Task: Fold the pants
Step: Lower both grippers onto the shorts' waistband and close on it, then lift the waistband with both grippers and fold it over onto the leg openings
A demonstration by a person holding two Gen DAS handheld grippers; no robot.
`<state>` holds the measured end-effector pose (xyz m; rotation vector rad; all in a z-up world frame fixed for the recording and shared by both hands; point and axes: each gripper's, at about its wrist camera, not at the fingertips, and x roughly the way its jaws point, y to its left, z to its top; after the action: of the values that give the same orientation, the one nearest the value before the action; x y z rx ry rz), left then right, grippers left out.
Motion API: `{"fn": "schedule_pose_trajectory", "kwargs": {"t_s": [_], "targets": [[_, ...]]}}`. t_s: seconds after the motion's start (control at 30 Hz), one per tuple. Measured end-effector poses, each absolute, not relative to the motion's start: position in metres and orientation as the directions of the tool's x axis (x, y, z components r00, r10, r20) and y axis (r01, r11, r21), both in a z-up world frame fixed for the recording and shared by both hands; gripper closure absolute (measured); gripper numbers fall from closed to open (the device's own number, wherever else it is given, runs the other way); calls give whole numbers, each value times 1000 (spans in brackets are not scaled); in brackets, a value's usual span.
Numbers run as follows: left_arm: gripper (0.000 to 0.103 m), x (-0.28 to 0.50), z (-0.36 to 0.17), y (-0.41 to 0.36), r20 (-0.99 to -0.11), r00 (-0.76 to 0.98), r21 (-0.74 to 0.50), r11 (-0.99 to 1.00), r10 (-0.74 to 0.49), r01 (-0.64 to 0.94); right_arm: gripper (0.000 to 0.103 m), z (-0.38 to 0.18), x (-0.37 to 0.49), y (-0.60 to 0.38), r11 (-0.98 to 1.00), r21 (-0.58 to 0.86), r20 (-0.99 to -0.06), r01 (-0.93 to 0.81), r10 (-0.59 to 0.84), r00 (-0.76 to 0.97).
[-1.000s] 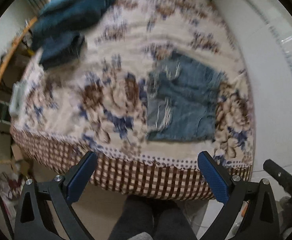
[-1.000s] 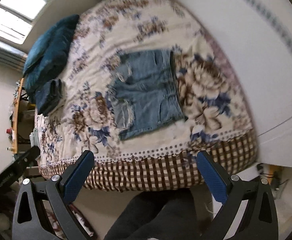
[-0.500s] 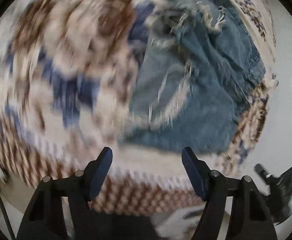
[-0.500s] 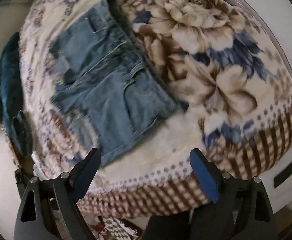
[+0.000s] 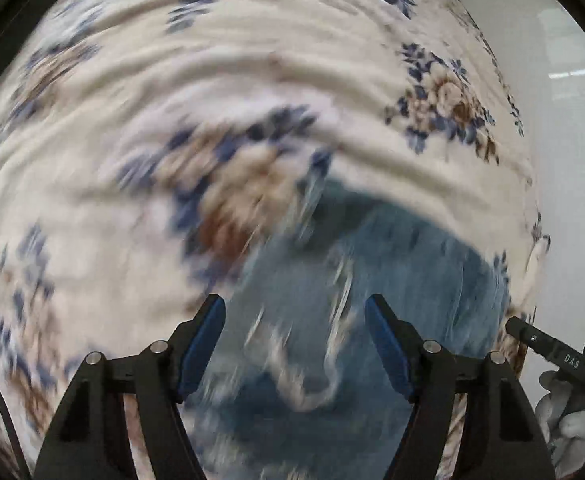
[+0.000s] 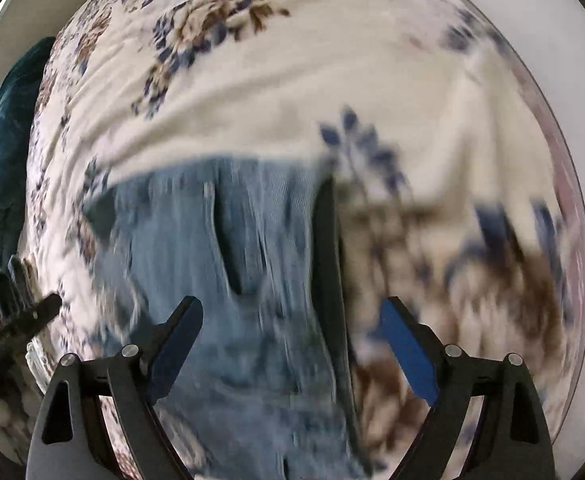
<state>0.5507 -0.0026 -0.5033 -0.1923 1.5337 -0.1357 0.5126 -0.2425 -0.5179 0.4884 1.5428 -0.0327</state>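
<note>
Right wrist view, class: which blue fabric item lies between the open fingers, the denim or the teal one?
The denim shorts, pale and frayed, spread under the right gripper; the teal bedding sits far left.

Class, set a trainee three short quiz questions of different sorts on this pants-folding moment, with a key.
1. True or false: the left gripper is shut on the denim shorts.
2. What do the shorts lie on? A) floral blanket B) bare floor C) chair
3. Fill in: the right gripper straddles the shorts' dark ____.

Key: 1 false, both grippers are open; 2 A; 3 waistband.
</note>
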Motion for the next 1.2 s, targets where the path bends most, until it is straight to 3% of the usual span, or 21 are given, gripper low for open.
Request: {"fn": "schedule_pose_trajectory", "kwargs": {"t_s": [0.33,0.37,0.4,0.43,0.47,0.53,0.67,0.97,1.2], "targets": [[34,607,-579,-60,-983,-94,-174,965,-158,195,11,-576,580,-245,928,322,-933,188,344,-100],[53,604,-581,-63,-986,-78,-158,965,-145,207,12,-581,582,-243,930,323,-933,176,344,-106],[72,601,-582,-66,-990,-54,-139,968,-130,211,22,-584,583,-242,930,328,-932,168,347,-102],[79,598,-580,-67,-992,-25,-124,969,-121,213,30,-586,583,-243,928,331,-932,169,349,-93],[83,593,-578,-67,-992,-6,-128,969,-130,212,32,-587,582,-245,924,340,-931,177,357,-78],[87,587,-570,-67,-988,36,-142,967,-153,212,52,-584,580,-247,907,384,-918,172,395,-37],[91,567,-547,-65,-980,95,-151,963,-176,225,62,-564,570,-242,899,410,-911,155,409,39],[91,499,-460,-12,-925,216,-290,948,-313,135,64,-493,500,-232,853,497,-862,158,464,206],[91,385,-423,13,-927,175,-331,943,-332,37,64,-439,406,-200,835,541,-826,103,504,251]]}}
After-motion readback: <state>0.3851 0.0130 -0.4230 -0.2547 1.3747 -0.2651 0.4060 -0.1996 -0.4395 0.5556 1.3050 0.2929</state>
